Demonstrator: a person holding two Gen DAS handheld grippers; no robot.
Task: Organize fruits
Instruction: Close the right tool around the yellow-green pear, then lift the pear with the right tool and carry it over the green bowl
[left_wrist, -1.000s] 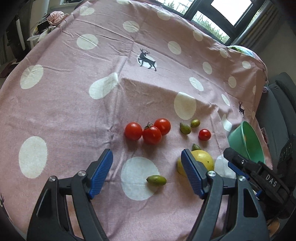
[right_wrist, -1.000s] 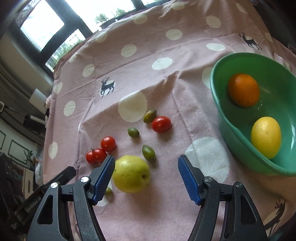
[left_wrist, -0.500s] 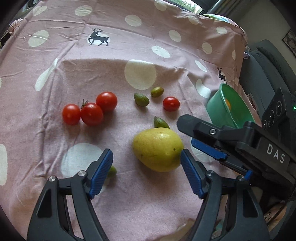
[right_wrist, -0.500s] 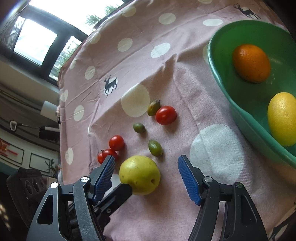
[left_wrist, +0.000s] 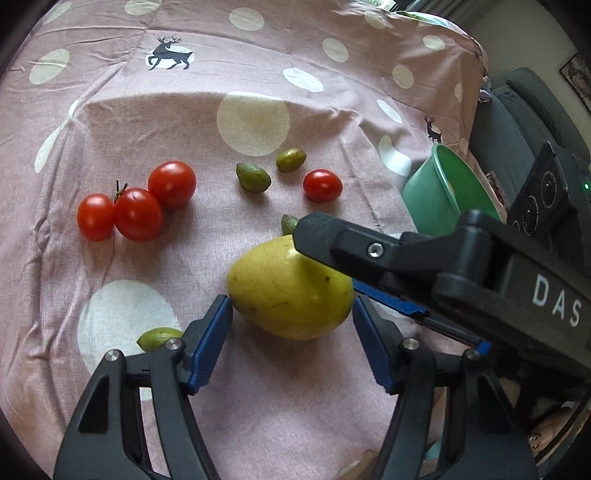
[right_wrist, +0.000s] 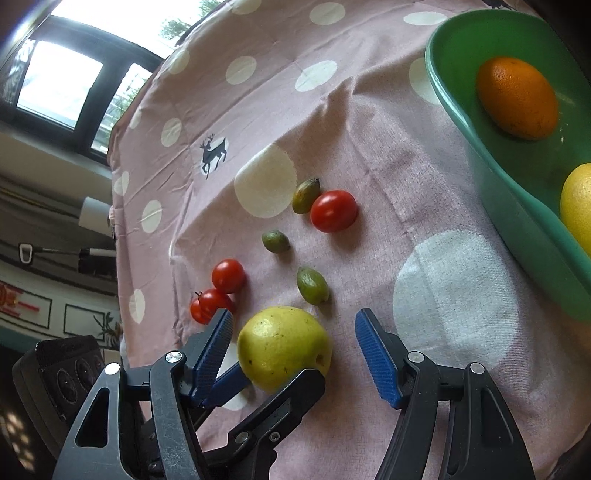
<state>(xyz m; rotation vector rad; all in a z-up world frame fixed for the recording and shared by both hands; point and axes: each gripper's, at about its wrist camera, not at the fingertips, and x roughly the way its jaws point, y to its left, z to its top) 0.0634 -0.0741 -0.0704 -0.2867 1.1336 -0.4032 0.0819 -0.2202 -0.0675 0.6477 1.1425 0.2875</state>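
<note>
— What sort of place is this?
— A home, by all signs: a table under a pink tablecloth (left_wrist: 258, 406) printed with white dots and deer, fruit scattered ahead of the fingers.
— Anything beyond the table?
— A dark-framed window (right_wrist: 59, 88) far beyond the fingers, framed pictures (right_wrist: 33, 306) on the wall to their left, and a grey upholstered chair (left_wrist: 517, 122) off to the right.
</note>
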